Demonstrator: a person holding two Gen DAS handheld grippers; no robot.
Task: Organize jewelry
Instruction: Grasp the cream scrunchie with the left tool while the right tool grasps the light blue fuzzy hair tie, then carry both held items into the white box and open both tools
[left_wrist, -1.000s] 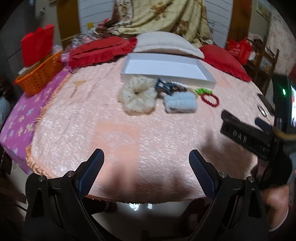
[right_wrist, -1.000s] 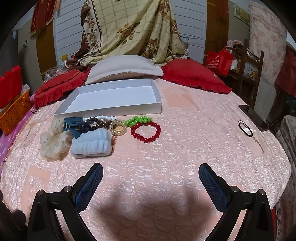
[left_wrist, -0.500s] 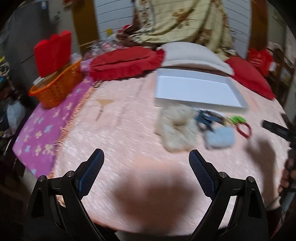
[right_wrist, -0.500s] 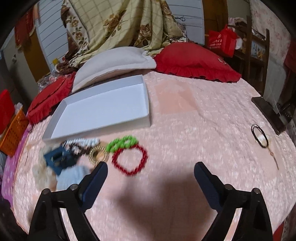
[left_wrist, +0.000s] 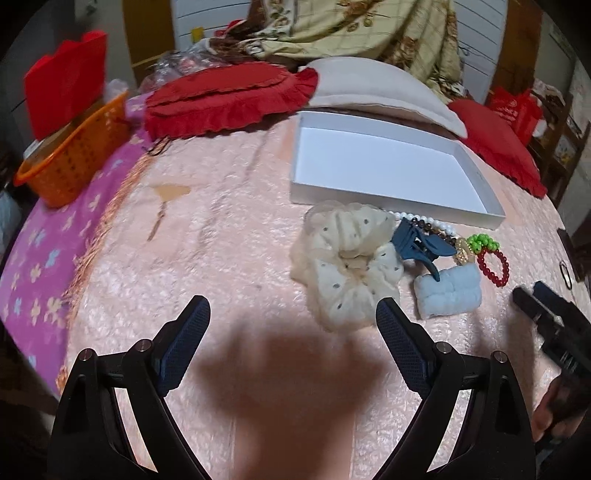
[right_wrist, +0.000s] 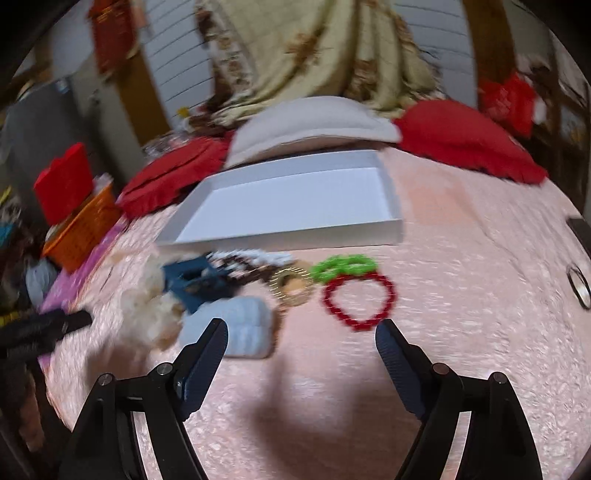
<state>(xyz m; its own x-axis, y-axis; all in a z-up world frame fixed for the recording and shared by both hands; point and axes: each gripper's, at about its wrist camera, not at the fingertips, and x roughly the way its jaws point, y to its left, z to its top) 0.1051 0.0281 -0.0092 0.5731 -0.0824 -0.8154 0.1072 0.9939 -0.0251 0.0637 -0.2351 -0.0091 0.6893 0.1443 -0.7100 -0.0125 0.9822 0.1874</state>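
Observation:
An empty white tray (left_wrist: 388, 199) (right_wrist: 280, 242) lies on the pink bedspread. In front of it lie a cream scrunchie (left_wrist: 347, 262) (right_wrist: 147, 310), a blue hair claw (left_wrist: 417, 245) (right_wrist: 195, 280), a light blue scrunchie (left_wrist: 448, 291) (right_wrist: 236, 325), a pearl string (left_wrist: 424, 221), a gold ring-shaped piece (right_wrist: 291, 286), a green bead bracelet (left_wrist: 482, 242) (right_wrist: 343, 266) and a red bead bracelet (left_wrist: 493, 266) (right_wrist: 358, 302). My left gripper (left_wrist: 293, 310) is open and empty, just short of the cream scrunchie. My right gripper (right_wrist: 301, 332) is open and empty, near the red bracelet and light blue scrunchie.
Red cushions (left_wrist: 229, 96) (right_wrist: 465, 140) and a grey pillow (left_wrist: 384, 92) lie behind the tray. An orange basket (left_wrist: 74, 151) sits at the far left. A black hair tie (right_wrist: 578, 282) lies at the right. The right gripper shows at the left wrist view's right edge (left_wrist: 550, 314).
Both grippers have moved forward toward the pile of accessories. The right wrist view is motion-blurred. Both stay open and empty.

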